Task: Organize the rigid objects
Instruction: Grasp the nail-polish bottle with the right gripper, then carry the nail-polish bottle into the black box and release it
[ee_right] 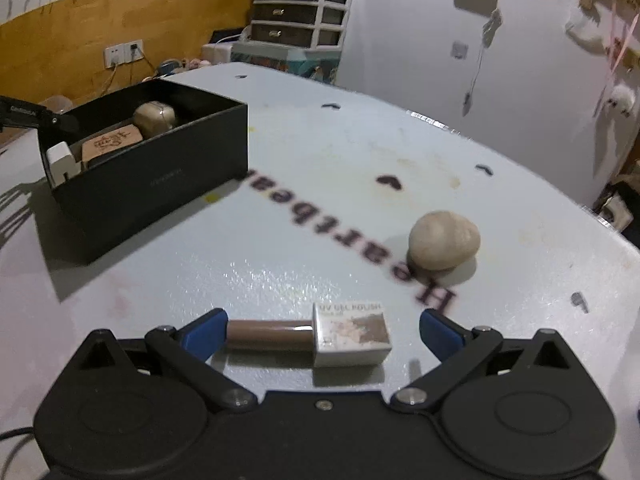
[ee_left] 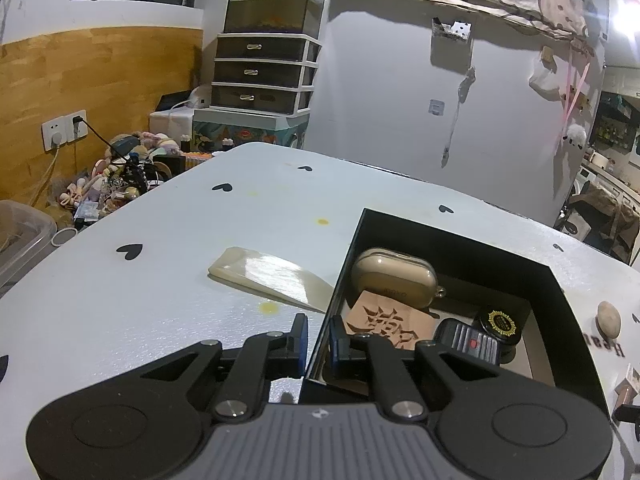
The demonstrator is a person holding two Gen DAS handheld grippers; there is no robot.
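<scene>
Bracing grip: left gripper [ee_left: 318, 344] has its blue fingers [ee_left: 301, 336] pinched on the near-left wall of the black box [ee_left: 472, 236], one pad outside, one inside; likely to keep the box from sliding while things go in.
Right gripper: right gripper [ee_right: 320, 330] stands wide open and holds nothing, low over the counter [ee_right: 280, 240], its fingers [ee_right: 204, 334] flanking the gel polish bottle.
Gel polish bottle: gel polish bottle [ee_right: 316, 336] lies flat on the counter between the open fingers, untouched; judged the next thing to pick.
Bottle axis: long axis runs 9 to 3 o'clock across the wrist view, brown cap toward 9, white labelled body toward 3; the fingers would close end to end along it, an awkward hold.
Stone: stone [ee_right: 444, 246] rests on the counter at 1 o'clock from the bottle, well apart, waiting.
Box contents: earbud case [ee_left: 394, 278], carved wooden tile [ee_left: 390, 326], ribbed remote [ee_left: 468, 342], round black tin [ee_left: 500, 324] already inside.
Pale flat piece: pale flat piece [ee_left: 268, 276] lies outside the box at its 9 o'clock side, long edge slanting toward the box wall.
</scene>
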